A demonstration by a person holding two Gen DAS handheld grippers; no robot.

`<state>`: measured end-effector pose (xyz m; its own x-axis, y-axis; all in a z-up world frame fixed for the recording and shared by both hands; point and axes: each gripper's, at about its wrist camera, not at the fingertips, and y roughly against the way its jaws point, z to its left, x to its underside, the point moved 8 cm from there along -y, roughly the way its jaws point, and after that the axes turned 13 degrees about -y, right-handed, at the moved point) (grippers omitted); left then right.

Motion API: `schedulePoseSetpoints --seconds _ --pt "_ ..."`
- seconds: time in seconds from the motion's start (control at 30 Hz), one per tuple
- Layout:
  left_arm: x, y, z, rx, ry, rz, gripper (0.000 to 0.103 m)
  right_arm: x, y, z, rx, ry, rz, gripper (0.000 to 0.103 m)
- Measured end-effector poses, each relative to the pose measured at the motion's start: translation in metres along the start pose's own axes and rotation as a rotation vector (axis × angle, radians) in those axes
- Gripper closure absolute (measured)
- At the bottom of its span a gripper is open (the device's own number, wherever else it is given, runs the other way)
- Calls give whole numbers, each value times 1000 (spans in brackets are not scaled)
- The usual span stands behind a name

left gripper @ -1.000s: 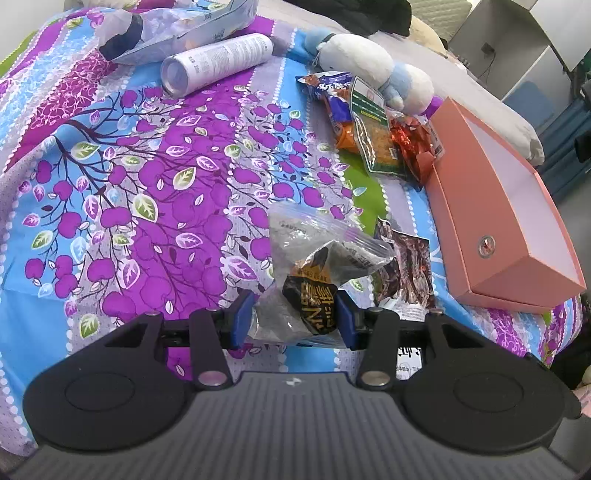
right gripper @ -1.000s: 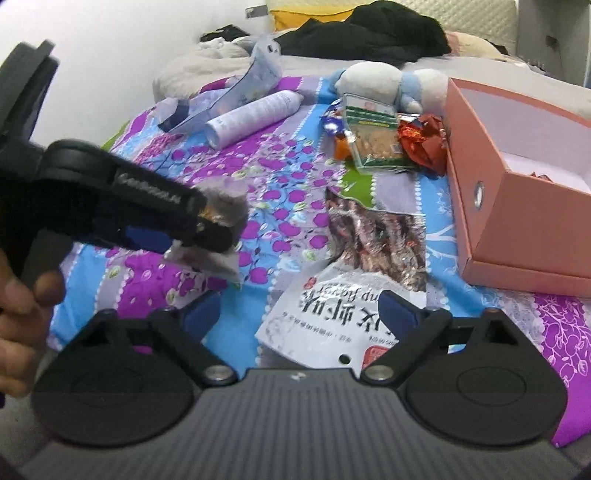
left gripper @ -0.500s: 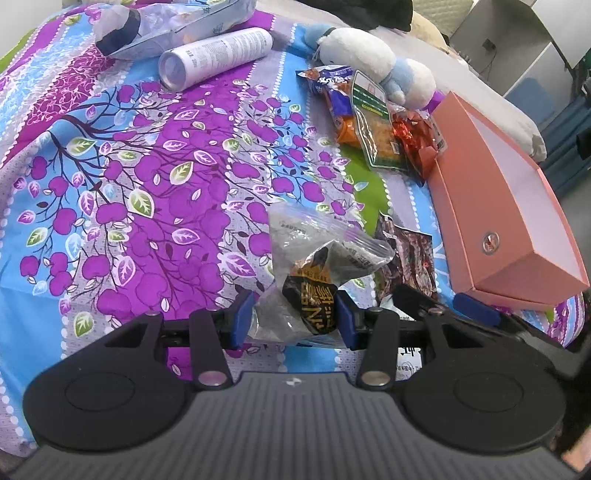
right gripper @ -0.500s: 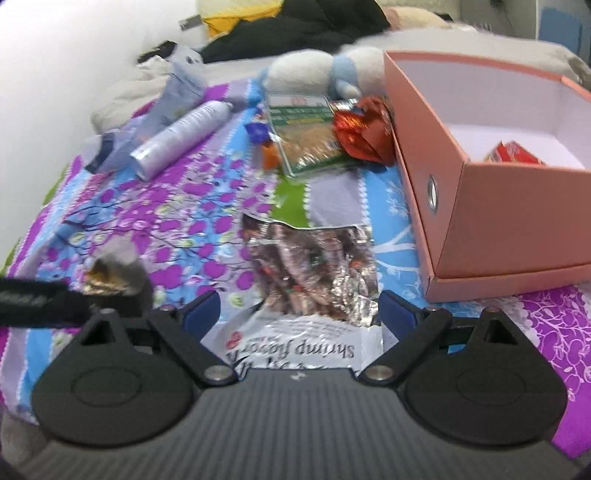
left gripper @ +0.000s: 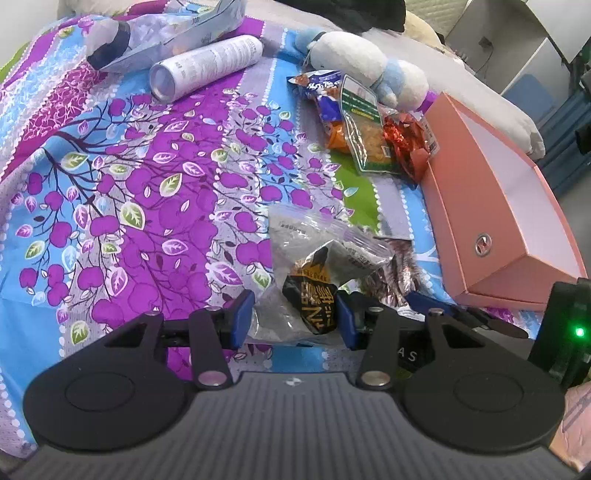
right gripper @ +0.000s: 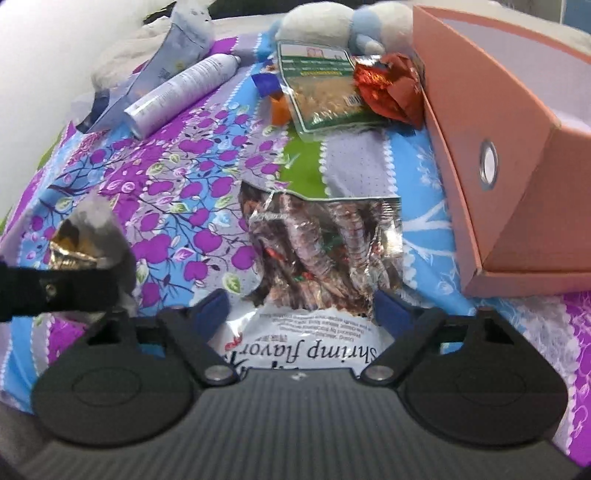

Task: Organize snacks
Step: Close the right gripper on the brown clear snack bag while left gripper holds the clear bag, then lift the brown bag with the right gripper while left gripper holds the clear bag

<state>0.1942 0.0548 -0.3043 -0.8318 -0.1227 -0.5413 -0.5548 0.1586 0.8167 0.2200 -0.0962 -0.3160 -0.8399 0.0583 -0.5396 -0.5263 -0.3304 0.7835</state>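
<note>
- We see the left claw (left gripper: 291, 319) clamped on a clear zip bag (left gripper: 314, 258) holding a black-and-orange snack packet, its blue pads (left gripper: 242, 319) pressing both sides of the plastic.
- Ahead of that claw spreads the bed's floral bedspread (left gripper: 147, 192), purple, blue and green.
- Just to the left claw's right sits the right claw (right gripper: 301, 312), its jaws having just been closing around a shrimp-flavour snack bag (right gripper: 321, 258); the bag's sides lie between the blue pads (right gripper: 210, 314), and we cannot tell whether they press on it yet.
- The shrimp bag lies flat on the bedspread, its printed white end nearest the right claw and its foil window farther ahead.
- To the right of both claws stands an open pink box (right gripper: 498, 122), its near corner close to the shrimp bag but apart from it.
- Farther ahead of the right claw, a pile of snacks rests against the box's far end: a green-edged packet (right gripper: 321, 88), a red foil packet (right gripper: 388, 86) and an orange-and-blue one (left gripper: 325, 103) beneath.
- Beyond that pile lies a white-and-blue plush toy (left gripper: 369, 70).
- Far ahead and to the left of the claws, a white spray can (left gripper: 207, 66) lies on its side beside a pale pouch (left gripper: 177, 33).
</note>
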Motion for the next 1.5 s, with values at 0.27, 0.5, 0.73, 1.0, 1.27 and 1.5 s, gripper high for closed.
schedulePoseSetpoints --seconds 0.27,0.5,0.73,1.0,1.27,1.5 --pt "-13 9 -5 -5 -7 -22 50 -9 18 0 4 13 -22 75" --pt "-25 21 -10 -8 -14 -43 50 -15 38 -3 5 1 -53 77" --pt "-43 42 -19 -6 -26 -84 50 -36 79 -2 -9 -20 -128 78" --pt "-66 64 -40 22 -60 -145 50 -66 120 -2 -19 -22 -222 93" --pt "-77 69 -58 48 -94 -171 50 -70 126 -15 -8 -38 -240 99" --pt "-59 51 -52 52 -82 -122 50 -42 113 -38 -12 -150 -198 95"
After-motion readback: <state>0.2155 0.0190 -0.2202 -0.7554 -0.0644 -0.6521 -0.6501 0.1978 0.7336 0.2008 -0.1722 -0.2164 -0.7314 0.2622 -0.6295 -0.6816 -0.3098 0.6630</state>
